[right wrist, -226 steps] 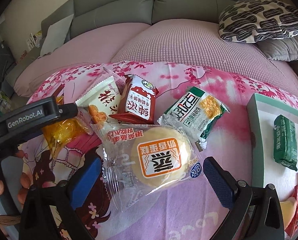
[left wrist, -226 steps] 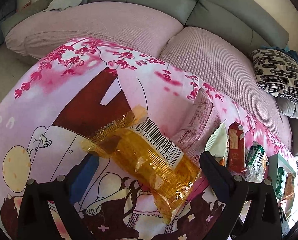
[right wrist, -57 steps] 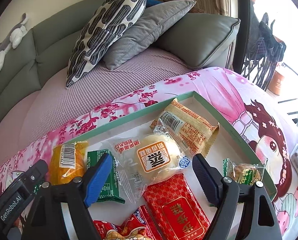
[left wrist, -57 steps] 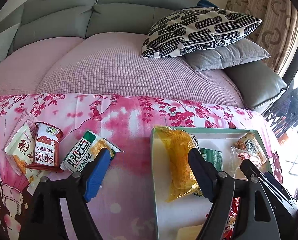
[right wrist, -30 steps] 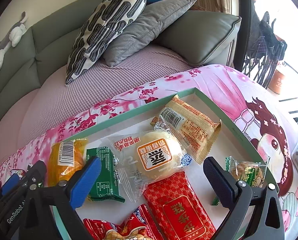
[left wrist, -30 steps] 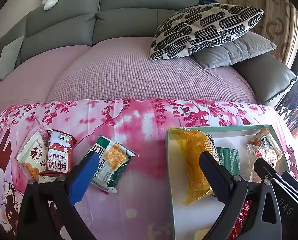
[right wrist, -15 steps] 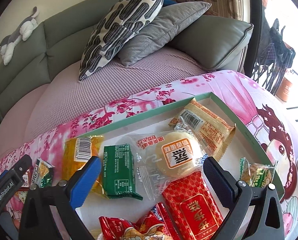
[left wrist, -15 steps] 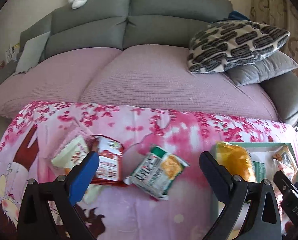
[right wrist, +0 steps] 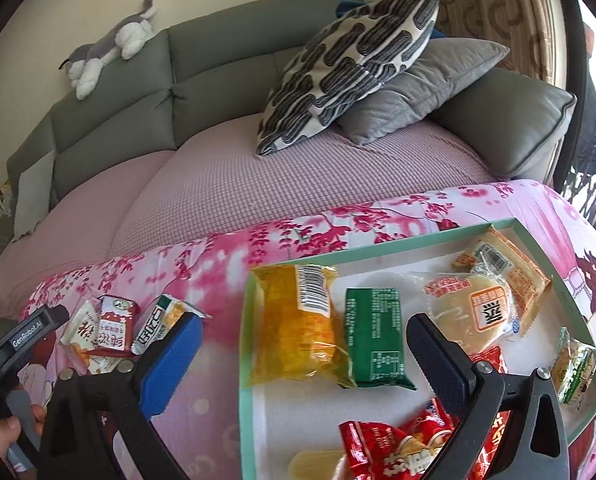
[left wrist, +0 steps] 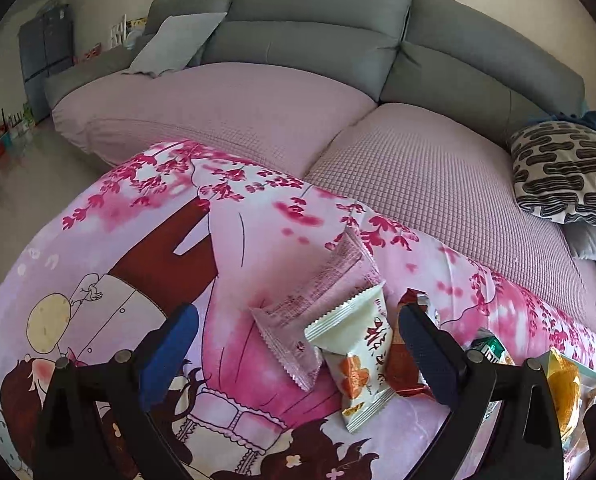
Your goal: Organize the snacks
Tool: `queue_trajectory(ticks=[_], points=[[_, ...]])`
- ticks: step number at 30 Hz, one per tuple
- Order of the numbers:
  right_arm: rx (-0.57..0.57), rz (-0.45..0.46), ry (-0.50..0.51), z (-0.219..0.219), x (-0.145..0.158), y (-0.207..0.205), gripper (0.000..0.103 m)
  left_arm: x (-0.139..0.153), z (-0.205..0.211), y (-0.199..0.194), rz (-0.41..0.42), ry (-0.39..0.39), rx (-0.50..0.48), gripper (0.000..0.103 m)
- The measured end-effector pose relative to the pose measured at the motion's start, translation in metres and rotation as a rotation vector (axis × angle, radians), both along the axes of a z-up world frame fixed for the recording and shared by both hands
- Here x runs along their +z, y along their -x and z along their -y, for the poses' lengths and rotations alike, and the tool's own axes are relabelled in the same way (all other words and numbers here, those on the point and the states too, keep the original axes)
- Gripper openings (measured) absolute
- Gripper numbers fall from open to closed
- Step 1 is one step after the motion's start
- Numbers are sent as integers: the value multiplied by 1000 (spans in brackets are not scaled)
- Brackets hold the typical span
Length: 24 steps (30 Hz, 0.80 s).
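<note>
Left wrist | left hand-held gripper point(left wrist: 298, 344) spread wide, empty | cream snack packet point(left wrist: 357, 360) seemingly between fingers

Looks like I'm in someone's living room: big grey sofa point(right wrist: 218, 64) at the far side, patterned cushion point(right wrist: 349, 60) and plush toy point(right wrist: 106, 46) on it, curtains point(right wrist: 497, 12) far right.

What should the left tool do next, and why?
Probably lower the open left tool onto the cream packet lying between its fingers. That packet, the pink wrapper and the red packet are still outside the green tray.
</note>
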State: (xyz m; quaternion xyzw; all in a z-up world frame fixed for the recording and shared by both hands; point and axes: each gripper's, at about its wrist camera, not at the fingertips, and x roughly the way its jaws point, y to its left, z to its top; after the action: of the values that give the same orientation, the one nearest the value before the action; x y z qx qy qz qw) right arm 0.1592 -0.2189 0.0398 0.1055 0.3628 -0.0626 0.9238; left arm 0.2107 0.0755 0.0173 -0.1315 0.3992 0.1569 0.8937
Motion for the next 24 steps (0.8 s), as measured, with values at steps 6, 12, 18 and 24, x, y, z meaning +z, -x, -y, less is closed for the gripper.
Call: queue_trajectory(ticks=[6,12,18,24], points=[[70,-23,55,-39,-2,-7,103,-11,-10,-3,-13,74,-5,100],[129,-28,59,-68,-5,-20,103,-20,-11,-5,-32,129,-8,100],[185,-50,87,-93,-15,-38,101,-26,-18,-5,-38,151,9,100],[237,-99,96,-113,-32,-56,92,-28,-24,-4,-41,169,17,100]])
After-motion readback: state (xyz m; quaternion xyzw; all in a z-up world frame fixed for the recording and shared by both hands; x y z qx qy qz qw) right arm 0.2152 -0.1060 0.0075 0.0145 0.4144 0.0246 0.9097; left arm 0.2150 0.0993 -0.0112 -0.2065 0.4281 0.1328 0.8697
